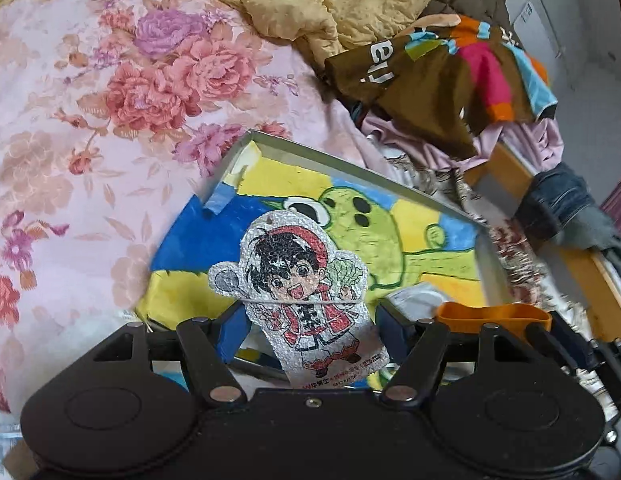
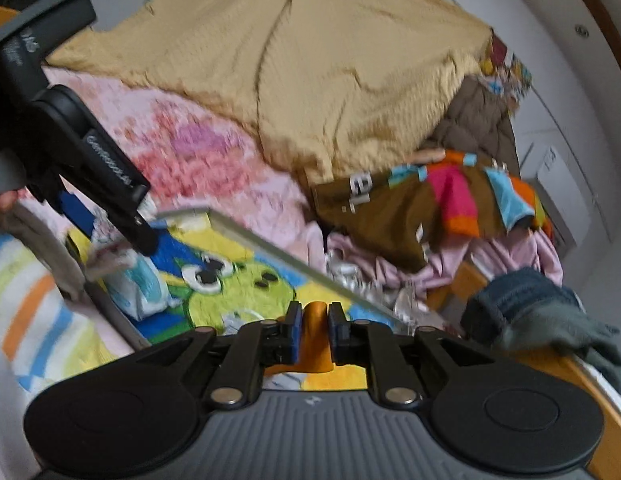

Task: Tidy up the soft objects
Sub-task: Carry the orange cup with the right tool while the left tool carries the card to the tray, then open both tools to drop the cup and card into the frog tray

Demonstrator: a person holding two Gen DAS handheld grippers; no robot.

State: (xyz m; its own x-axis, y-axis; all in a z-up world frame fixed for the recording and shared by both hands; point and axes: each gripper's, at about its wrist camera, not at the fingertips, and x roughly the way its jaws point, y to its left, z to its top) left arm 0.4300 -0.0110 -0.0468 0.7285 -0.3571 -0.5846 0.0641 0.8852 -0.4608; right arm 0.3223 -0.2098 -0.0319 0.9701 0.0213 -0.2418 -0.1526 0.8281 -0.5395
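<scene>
A grey tray [image 1: 334,158] lined with a blue, yellow and green cartoon towel [image 1: 362,216] lies on the bed. My left gripper [image 1: 306,320] stands wide, with a flat cartoon-boy patch [image 1: 294,276] between its blue pads; contact is unclear. The tray rim [image 2: 270,246] and towel [image 2: 246,284] also show in the right wrist view. My right gripper [image 2: 314,328] is shut on an orange soft object [image 2: 316,336] over the tray's near side; that orange object [image 1: 490,316] shows in the left view too. The left gripper [image 2: 122,220] hangs over the tray's left end.
A pink floral sheet [image 1: 110,120] covers the bed, with a tan quilt [image 2: 310,80] behind. A brown multicoloured garment [image 1: 450,76], pink cloth [image 2: 430,268] and jeans [image 1: 558,200] pile at the right by the wooden bed frame [image 1: 582,276]. A striped cloth [image 2: 38,312] lies left.
</scene>
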